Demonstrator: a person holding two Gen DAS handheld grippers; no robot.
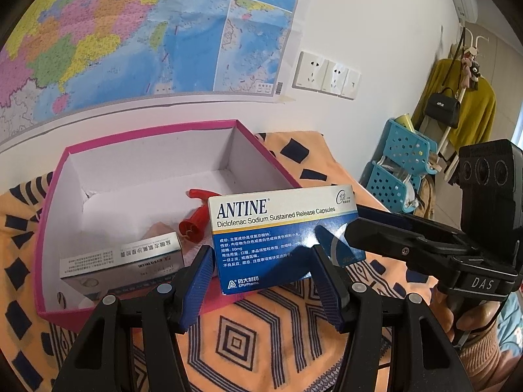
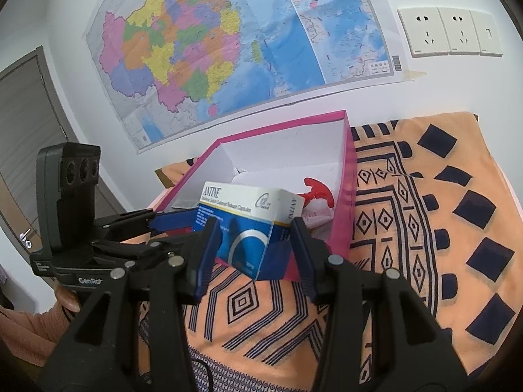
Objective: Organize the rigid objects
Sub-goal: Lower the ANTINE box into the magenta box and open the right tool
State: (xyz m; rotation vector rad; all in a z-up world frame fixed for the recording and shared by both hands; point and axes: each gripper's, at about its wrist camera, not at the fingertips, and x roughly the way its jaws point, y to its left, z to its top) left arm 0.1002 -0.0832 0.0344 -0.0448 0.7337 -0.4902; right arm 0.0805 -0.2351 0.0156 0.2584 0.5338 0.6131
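Observation:
A blue-and-white ANTINE medicine box point(image 1: 268, 228) point(image 2: 248, 209) hangs tilted over the near wall of an open pink box point(image 1: 147, 132) point(image 2: 281, 124). My left gripper point(image 1: 261, 251) is closed on it: the left pad meets its left end and the right pad lies over its face. From the right, my right gripper point(image 1: 353, 225) point(image 2: 255, 228) clamps the box's right end, one finger in front and one behind. Inside the pink box lie a red plastic nozzle point(image 1: 194, 222) point(image 2: 315, 189) and a second medicine box point(image 1: 124, 261).
An orange patterned cloth point(image 1: 248, 336) point(image 2: 425, 228) covers the table against a white wall with a map point(image 2: 228, 49) and sockets point(image 2: 447, 32). Blue perforated baskets point(image 1: 402, 163) and a coat rack point(image 1: 457, 98) stand beyond the table's right edge. A hand point(image 1: 467, 313) holds the right gripper.

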